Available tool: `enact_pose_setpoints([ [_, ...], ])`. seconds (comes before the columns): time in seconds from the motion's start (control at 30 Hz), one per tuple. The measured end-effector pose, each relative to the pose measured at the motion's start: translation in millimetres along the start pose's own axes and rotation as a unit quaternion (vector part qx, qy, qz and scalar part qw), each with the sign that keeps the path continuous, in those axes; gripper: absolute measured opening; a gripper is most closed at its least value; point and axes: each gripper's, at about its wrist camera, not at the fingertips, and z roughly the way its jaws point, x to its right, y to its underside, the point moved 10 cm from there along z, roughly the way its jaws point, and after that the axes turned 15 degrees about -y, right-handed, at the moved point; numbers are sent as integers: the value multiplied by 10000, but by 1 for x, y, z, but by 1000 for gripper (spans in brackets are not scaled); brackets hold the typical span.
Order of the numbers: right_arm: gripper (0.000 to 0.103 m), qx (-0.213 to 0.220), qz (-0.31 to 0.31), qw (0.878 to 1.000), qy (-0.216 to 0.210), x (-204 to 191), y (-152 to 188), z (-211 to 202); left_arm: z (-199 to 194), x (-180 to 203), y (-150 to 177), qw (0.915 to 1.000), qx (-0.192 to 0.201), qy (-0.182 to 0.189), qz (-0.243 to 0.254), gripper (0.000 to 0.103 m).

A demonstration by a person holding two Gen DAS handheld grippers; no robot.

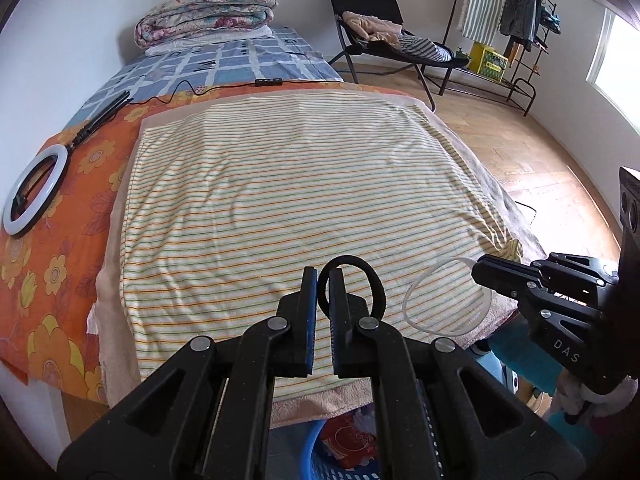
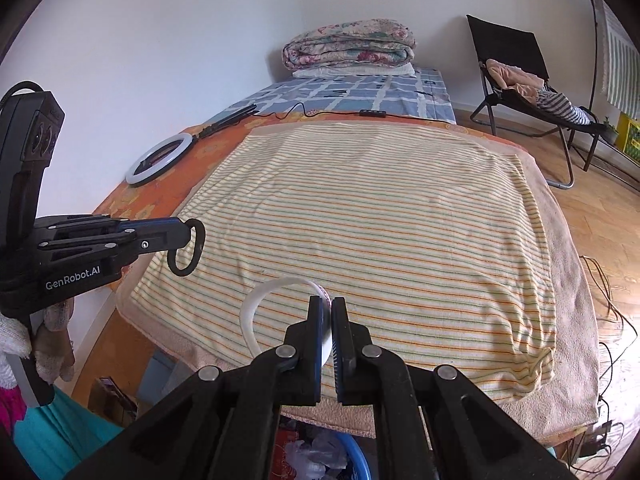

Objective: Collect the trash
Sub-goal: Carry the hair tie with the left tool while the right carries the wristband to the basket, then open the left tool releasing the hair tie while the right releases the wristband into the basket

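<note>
— left wrist view: what is gripped?
— black elastic loop (image 1: pixel 354 286) is pinched by the nearly closed left gripper (image 1: pixel 323 280), above the striped yellow towel (image 1: pixel 280 192).
— right wrist view?
— white plastic ring (image 2: pixel 272 308) is clamped in the nearly closed right gripper (image 2: pixel 327 308), above the blue plastic basket (image 2: pixel 360 466) with trash seen at the towel's edge.

Legible markings: two, both on gripper bodies.
"GenRobot.AI" is printed in white on the left gripper (image 2: pixel 188 236) housing, behind its fingers; "DAS" appears on the right gripper (image 1: pixel 480 270) housing, behind its fingers.
</note>
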Motion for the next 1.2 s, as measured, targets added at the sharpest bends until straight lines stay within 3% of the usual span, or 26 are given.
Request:
enact_pose_setpoints([
  [0.63, 2, -172, 34, 9998, 11, -17, 58, -33, -30, 36, 96, 9986, -272, 247, 391, 3],
  [1.2, 2, -701, 337, 9970, 13, -18, 138, -22, -7, 64, 181, 9915, -921, 281, 877, 3],
])
